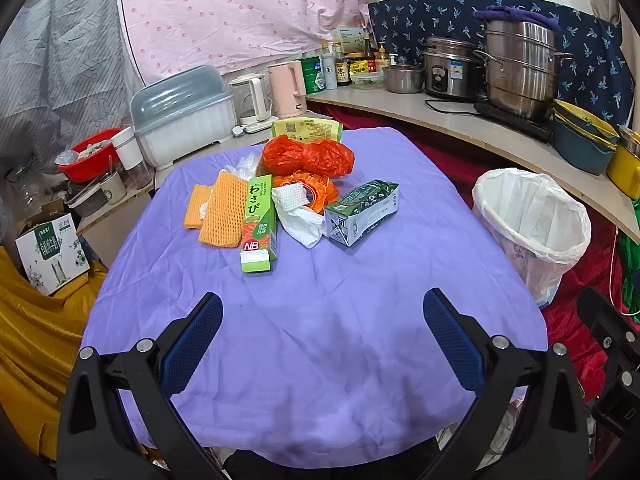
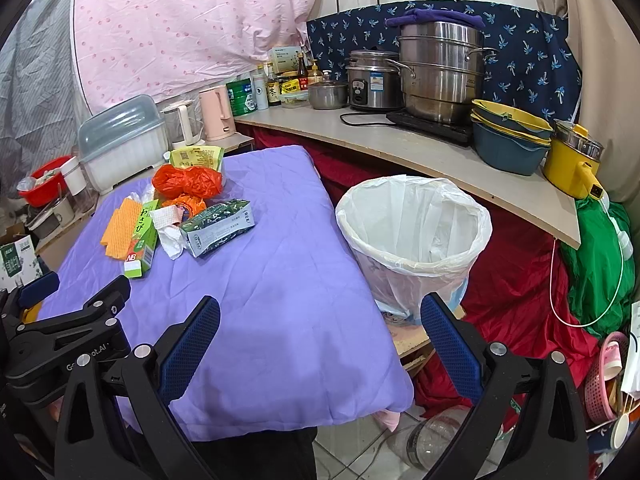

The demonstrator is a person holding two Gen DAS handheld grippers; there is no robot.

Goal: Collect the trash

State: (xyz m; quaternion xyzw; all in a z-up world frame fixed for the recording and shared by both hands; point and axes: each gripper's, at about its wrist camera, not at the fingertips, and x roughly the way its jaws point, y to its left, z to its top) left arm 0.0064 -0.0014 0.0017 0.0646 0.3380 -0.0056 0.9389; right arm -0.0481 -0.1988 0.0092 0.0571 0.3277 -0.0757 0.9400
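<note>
Table cover: plain purple. Wasabi box: green with an orange panel and white end. Foam net: orange mesh. Plastic bag: red-orange. Carton: dark green over white. Bin liner: white. Backsplash cloth: navy with a light-blue sprig print. Hanging sheet: pink, dotted. Gripper pads: blue, textured.

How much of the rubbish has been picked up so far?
None, it seems. The lined bin looks empty. Both hand-held grippers, left and right, are open and hold nothing. The wasabi box, carton, orange bag and tissue remain on the purple cloth.
</note>
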